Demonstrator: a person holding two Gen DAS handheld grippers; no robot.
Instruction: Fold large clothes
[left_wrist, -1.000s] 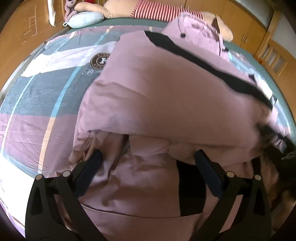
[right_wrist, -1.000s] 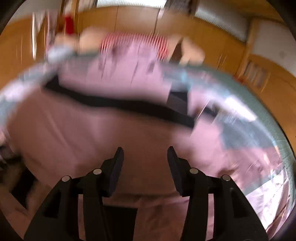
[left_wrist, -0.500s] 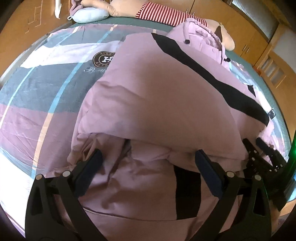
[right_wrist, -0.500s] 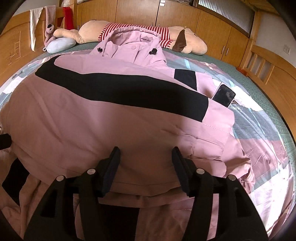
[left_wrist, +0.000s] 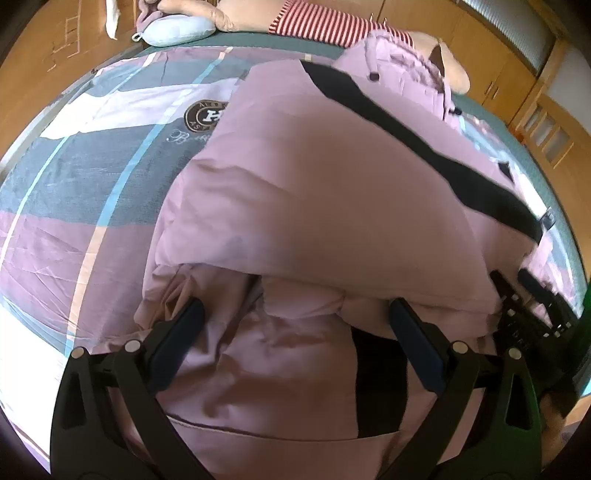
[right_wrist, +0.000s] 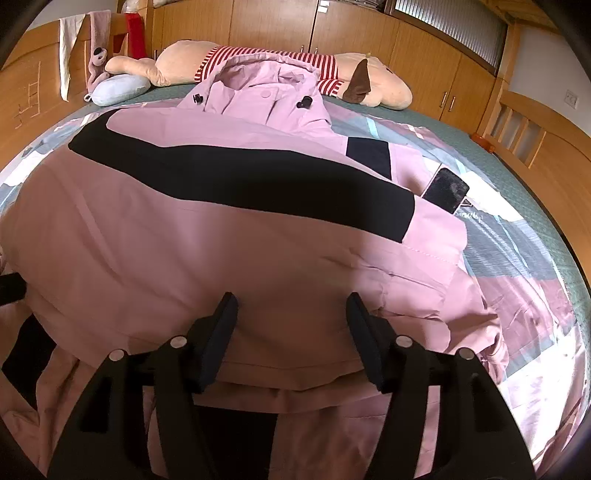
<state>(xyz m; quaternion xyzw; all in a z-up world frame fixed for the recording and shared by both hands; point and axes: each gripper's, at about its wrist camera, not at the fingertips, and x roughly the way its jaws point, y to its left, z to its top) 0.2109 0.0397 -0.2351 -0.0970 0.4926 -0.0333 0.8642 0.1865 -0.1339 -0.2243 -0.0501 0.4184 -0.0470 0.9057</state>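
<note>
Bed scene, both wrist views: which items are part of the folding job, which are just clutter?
Job:
- large pink padded jacket with black stripe
- left claw, open
- right claw, opening, no fabric pinched

Lying about:
- black smartphone
- striped plush toy
- pale blue neck pillow
- patchwork bedspread

I am in a home bedroom: a bed (right_wrist: 517, 177) with a pink-and-grey striped quilt cover (left_wrist: 92, 192), a long striped-shirted plush toy (right_wrist: 280, 62) at its head, and honey-coloured wooden wardrobe doors (right_wrist: 273, 26) behind.
</note>
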